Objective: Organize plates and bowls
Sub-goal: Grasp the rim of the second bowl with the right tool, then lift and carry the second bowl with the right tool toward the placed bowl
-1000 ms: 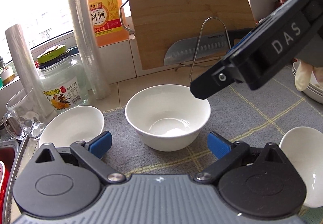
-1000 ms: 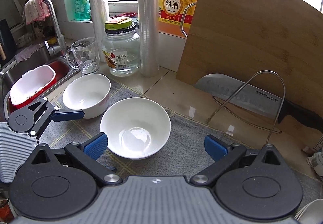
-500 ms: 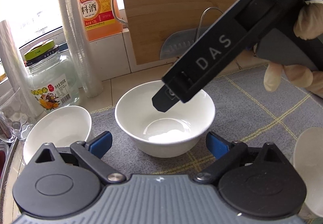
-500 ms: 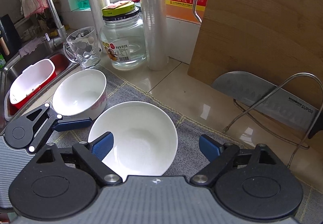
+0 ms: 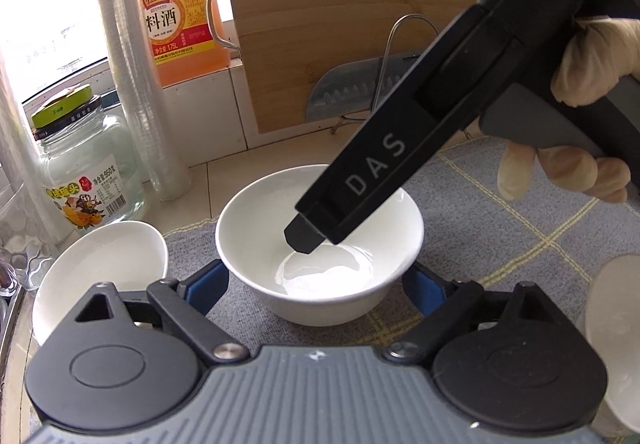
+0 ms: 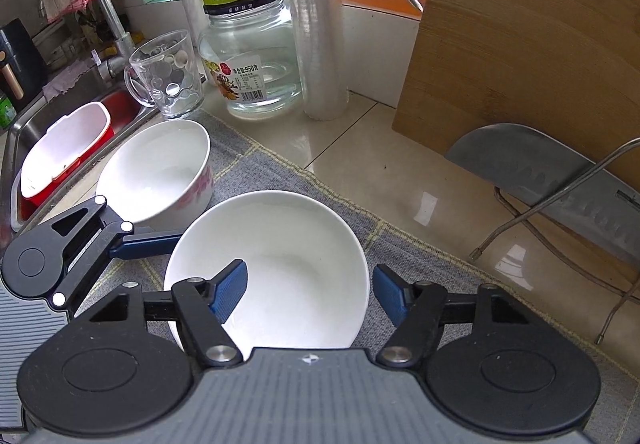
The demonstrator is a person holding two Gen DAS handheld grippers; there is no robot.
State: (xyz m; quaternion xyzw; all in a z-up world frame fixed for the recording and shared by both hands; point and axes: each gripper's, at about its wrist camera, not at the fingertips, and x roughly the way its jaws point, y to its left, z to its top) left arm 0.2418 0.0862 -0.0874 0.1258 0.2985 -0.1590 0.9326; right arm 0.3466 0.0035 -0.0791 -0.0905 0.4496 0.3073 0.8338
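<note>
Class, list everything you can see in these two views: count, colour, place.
plain white ceramic bowl: one, white, mat centre
pink-patterned white bowl: one, white, mat's sink side
grey checked mat: one, grey, counter
lidded glass jar: one, clear, by wall
orange liquid jug: one, orange, ledge
bamboo cutting board: one, tan, leaning on wall
left gripper: one, black, jaws closing either side of plain bowl
right gripper: one, black, jaws closing astride bowl's rim
gloved hand: one, pale, holding right gripper
</note>
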